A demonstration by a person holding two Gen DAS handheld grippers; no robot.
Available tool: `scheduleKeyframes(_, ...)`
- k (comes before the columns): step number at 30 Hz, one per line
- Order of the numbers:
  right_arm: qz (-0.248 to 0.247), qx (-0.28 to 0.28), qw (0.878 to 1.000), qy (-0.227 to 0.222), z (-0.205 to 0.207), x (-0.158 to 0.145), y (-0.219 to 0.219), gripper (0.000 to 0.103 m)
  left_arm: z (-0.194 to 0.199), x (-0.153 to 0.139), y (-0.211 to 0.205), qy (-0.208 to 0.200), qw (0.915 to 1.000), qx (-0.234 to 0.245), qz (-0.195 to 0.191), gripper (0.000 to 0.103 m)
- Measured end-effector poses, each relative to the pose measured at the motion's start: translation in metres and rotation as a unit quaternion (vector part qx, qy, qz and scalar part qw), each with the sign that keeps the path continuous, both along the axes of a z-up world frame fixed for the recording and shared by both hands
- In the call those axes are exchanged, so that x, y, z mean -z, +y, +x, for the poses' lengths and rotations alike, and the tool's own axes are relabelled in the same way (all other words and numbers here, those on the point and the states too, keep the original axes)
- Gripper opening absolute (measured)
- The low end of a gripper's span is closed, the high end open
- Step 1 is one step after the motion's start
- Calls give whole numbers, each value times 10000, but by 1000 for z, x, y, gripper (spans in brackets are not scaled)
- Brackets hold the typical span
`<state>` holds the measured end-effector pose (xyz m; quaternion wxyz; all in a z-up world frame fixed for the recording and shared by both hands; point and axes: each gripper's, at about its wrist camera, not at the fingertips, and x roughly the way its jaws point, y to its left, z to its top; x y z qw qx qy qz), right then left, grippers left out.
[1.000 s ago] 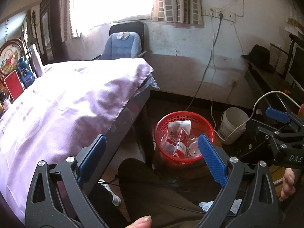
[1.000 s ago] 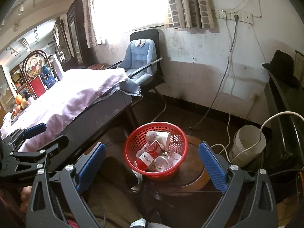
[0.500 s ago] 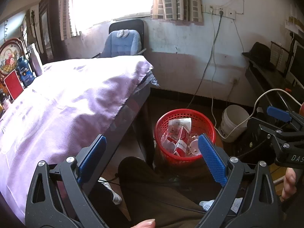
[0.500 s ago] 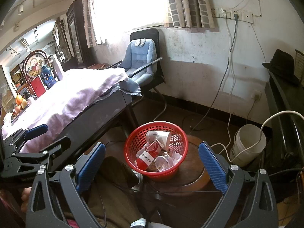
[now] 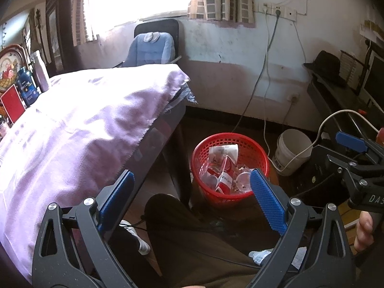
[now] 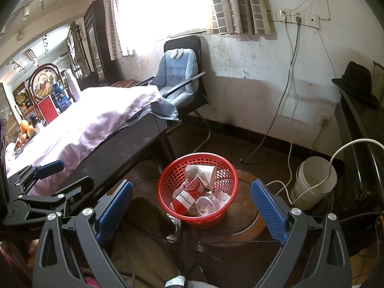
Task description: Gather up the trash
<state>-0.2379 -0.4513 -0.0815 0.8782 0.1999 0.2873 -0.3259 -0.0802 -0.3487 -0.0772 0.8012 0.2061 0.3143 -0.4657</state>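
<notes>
Trash: collected in the red basket (image 6: 198, 187) on the floor beside the desk (image 5: 72, 129), with cups and a red-and-white can (image 6: 188, 196) inside. Left gripper (image 5: 192, 199) and right gripper (image 6: 190, 206): jaws released, wide apart, nothing held, both above the basket. Judged near complete; purple cloth bare, no loose trash visible near the basket.

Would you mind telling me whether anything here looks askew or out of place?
The purple cloth lies rumpled, skewed at the table's far corner, baring frayed blue fabric. The trash sits inside the red basket; nothing looks spilled.
</notes>
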Motion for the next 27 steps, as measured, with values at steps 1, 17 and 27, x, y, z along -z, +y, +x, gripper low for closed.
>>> scheduleKeyframes(1, 5, 0, 10000, -5, 0, 0, 0, 97, 0, 0, 0, 3, 10000, 4, 3, 93)
scheduleKeyframes(17, 23, -2, 10000, -24, 1, 1, 1, 97, -4, 2, -3, 18, 10000, 78, 41, 93)
scheduleKeyframes(27, 29, 0, 10000, -30, 0, 1, 0, 97, -10, 5, -8, -22, 9999, 139, 100, 94)
